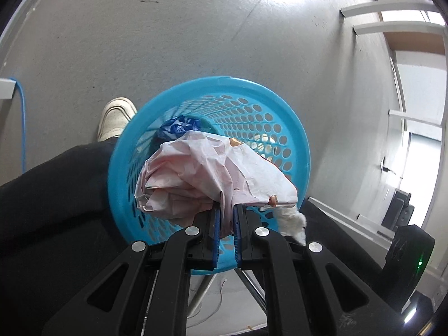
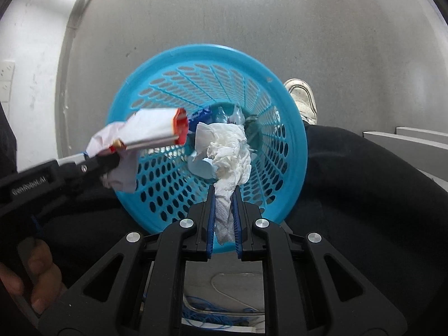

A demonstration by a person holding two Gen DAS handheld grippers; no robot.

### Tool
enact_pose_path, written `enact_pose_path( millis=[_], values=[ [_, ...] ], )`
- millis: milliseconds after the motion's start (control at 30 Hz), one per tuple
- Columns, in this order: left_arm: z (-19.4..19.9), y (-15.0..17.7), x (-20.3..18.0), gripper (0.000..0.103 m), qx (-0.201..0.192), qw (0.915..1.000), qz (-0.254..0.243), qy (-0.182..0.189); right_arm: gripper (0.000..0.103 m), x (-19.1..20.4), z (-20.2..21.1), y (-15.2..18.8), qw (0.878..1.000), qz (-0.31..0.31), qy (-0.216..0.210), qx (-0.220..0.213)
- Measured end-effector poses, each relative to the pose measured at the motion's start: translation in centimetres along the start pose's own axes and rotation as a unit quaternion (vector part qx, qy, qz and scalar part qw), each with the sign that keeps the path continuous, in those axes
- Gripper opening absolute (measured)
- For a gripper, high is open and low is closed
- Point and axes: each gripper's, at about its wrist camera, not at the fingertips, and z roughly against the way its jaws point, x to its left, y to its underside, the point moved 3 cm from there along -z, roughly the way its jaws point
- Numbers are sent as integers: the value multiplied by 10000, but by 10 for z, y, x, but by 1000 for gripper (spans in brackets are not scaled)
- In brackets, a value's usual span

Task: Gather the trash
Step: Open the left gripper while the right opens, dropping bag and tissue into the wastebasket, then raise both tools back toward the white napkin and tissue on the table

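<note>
Basket: round bright-blue plastic waste basket (image 1: 280, 117) with perforated walls, standing on the grey floor (image 1: 140, 28); both cameras look down into its mouth.
Left claw: left claw (image 1: 226, 212) is clenched on a crumpled pale-pink paper wrapper (image 1: 207, 168) with small orange marks; the paper is pinched between the blue pads and bulges out past them, over the basket's opening. In the right wrist view this claw comes in from 9 o'clock (image 2: 112, 154), with the same wrapper hanging over the basket's rim at 9 o'clock.
Right claw: right claw (image 2: 224, 196) is clenched on a crumpled white paper towel (image 2: 226, 151), which sticks out beyond the fingertips over the middle of the basket. A tuft of the towel shows at 4 o'clock of the wrapper in the left wrist view.
Inside basket: blue crinkled plastic wrapper (image 1: 179, 126) lies at the bottom; clear crumpled plastic (image 2: 232, 114) lies just beside it.
Person: white sneaker (image 1: 116, 117) on the floor at 9 o'clock of the basket in the left view; dark trouser leg (image 1: 56, 182) touching the basket's outer wall; bare hand (image 2: 30, 280) on the left claw's handle at 8 o'clock in the right view.
Floor: blue cable (image 1: 22, 117) runs along it at the far 9 o'clock edge.
</note>
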Motion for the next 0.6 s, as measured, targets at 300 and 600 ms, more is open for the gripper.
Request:
enact_pose_path(
  millis=[300,600],
  values=[
    [10,-6,2,49,-190,9988,130,439,40,-4,3,-1,9997,-138,-179,-16],
    [33,3,-9,49,-504,9986,-165,16,43,7,16,7,9996,199,-52,-173]
  ],
)
